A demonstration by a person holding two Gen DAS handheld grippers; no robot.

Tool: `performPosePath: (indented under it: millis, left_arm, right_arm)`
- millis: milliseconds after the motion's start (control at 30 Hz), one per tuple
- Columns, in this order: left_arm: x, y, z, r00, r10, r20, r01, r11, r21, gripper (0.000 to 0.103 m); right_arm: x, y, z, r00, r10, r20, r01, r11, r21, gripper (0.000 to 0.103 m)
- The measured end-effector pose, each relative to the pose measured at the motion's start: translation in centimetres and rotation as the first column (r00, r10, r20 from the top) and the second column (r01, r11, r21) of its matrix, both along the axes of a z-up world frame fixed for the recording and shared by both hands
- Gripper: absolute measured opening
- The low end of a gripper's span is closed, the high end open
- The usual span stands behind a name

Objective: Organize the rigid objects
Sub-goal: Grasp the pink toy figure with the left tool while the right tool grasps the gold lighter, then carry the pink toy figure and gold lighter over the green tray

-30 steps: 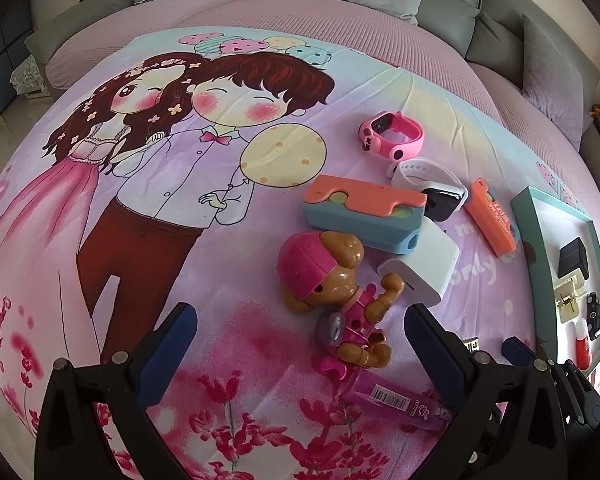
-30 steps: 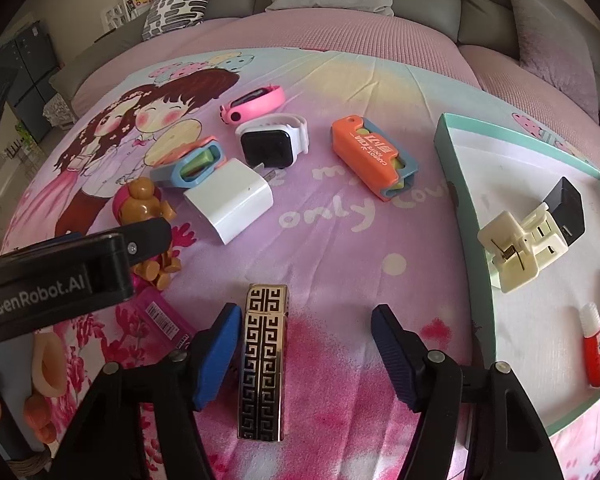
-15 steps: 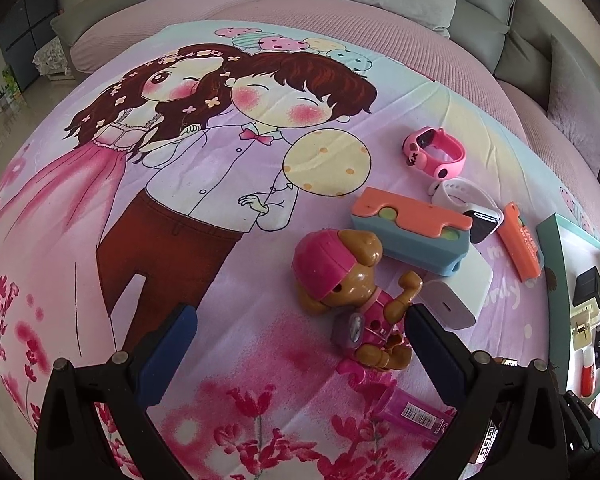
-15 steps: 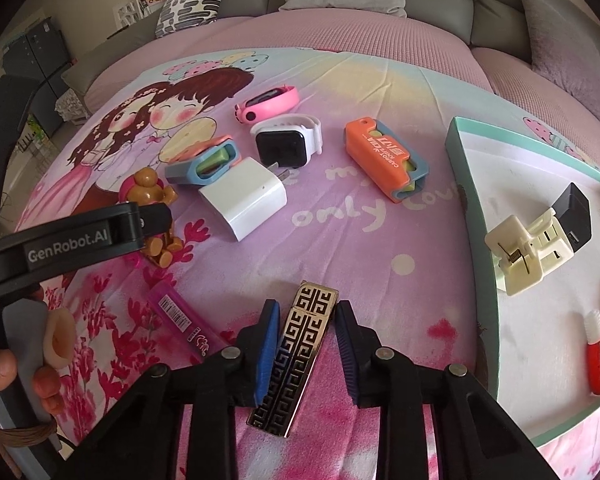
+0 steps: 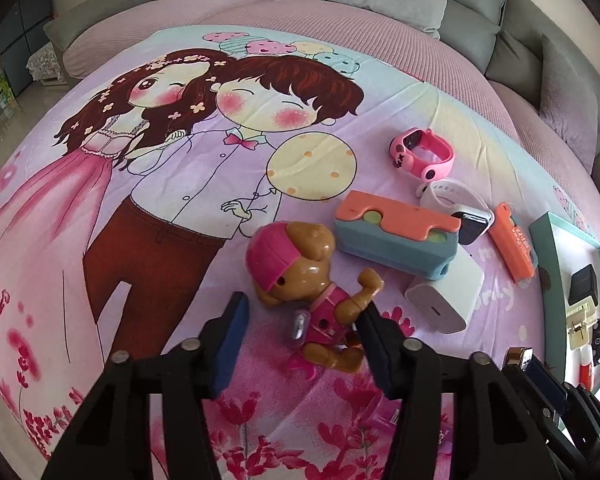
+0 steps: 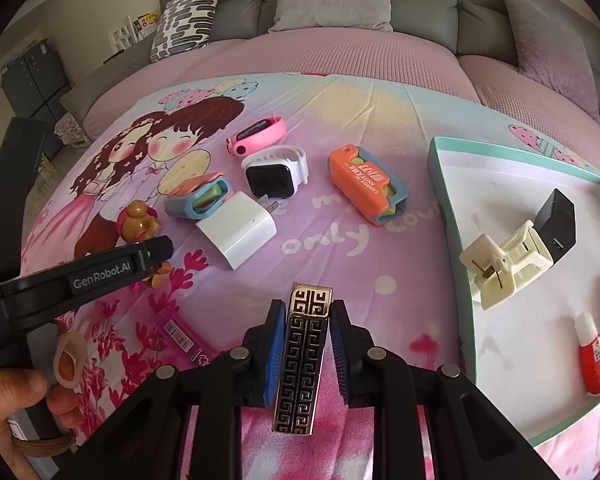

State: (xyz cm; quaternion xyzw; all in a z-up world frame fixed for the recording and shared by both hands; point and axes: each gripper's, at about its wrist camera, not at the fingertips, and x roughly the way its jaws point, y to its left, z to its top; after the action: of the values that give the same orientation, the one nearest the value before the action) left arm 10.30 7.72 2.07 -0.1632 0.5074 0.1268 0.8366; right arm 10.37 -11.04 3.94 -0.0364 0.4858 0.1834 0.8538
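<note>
A brown toy dog [image 5: 300, 276] in a pink cap and suit lies on the cartoon bedsheet. My left gripper [image 5: 303, 310] straddles its body with jaws closing. The right pad [image 5: 374, 332] touches the dog's arm, while the left pad [image 5: 232, 332] stands a little off its head. My right gripper [image 6: 307, 308] is shut on a gold-and-black patterned lighter [image 6: 304, 356], which points away between the blue pads. A teal-rimmed tray [image 6: 440, 184] sits to the right.
On the sheet lie a pink watch [image 6: 260, 136], white watch [image 6: 276, 172], orange knife toy [image 6: 364, 184], blue-orange case [image 6: 198, 196], white charger [image 6: 240, 232] and pink packet [image 6: 180, 332]. The tray holds a cream hair claw [image 6: 504, 268], black adapter [image 6: 556, 216] and red tube [image 6: 590, 356].
The left jaws went from wide open to narrow around the toy dog. The right jaws closed on the lighter, which turned from slanted to straight between the pads.
</note>
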Motion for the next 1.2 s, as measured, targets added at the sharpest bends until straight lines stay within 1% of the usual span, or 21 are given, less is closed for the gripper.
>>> performPosePath:
  millis: [167,267,367,667,767,900,1067,1200]
  left_arm:
    - [-0.3,0.6,0.7,0.999,0.015,0.045,-0.013,0.999,-0.050,0.050]
    - [-0.8,0.7,1.9,0.996,0.029,0.085,-0.026,0.999,-0.041,0.050]
    - [-1.3,0.8,3.3,0.991,0.032,0.131,-0.025,0.998,-0.051,0.050]
    - [-1.8,-0.6,6.8,0.974,-0.007,0.225,0.013,1.000,-0.024,0.050]
    - [-2.0,-1.4,7.9,0.967,-0.023,0.255,0.029,0.999,-0.020,0.050]
    - [-1.9,-2.9,8.8,0.959,-0.057,0.277,0.061,0.998,-0.007,0.050]
    - [-1.3,-5.5,9.6,0.949,-0.127,0.288,0.127,0.992,0.017,0.050]
    - [-0.7,-8.0,10.0,0.938,-0.192,0.289,0.190,0.981,0.036,0.050]
  right_arm:
    - [-0.1,-0.5,1.1,0.999,-0.024,0.039,0.023,0.999,0.026,0.024]
    - [-0.4,-0.9,2.3,0.996,-0.040,0.078,0.036,0.998,0.046,0.023]
    - [-0.6,-1.3,3.4,0.992,-0.054,0.111,0.046,0.996,0.072,0.023]
    - [-1.1,-3.4,6.7,0.972,-0.120,0.200,0.093,0.986,0.139,0.022]
    - [-1.4,-5.2,8.5,0.953,-0.165,0.253,0.126,0.979,0.161,0.022]
    - [-1.7,-8.7,10.5,0.915,-0.265,0.304,0.215,0.959,0.187,0.022]
    - [-1.6,-13.3,11.3,0.863,-0.393,0.319,0.347,0.918,0.192,0.022]
    - [-1.6,-16.5,11.3,0.826,-0.468,0.313,0.428,0.883,0.191,0.022]
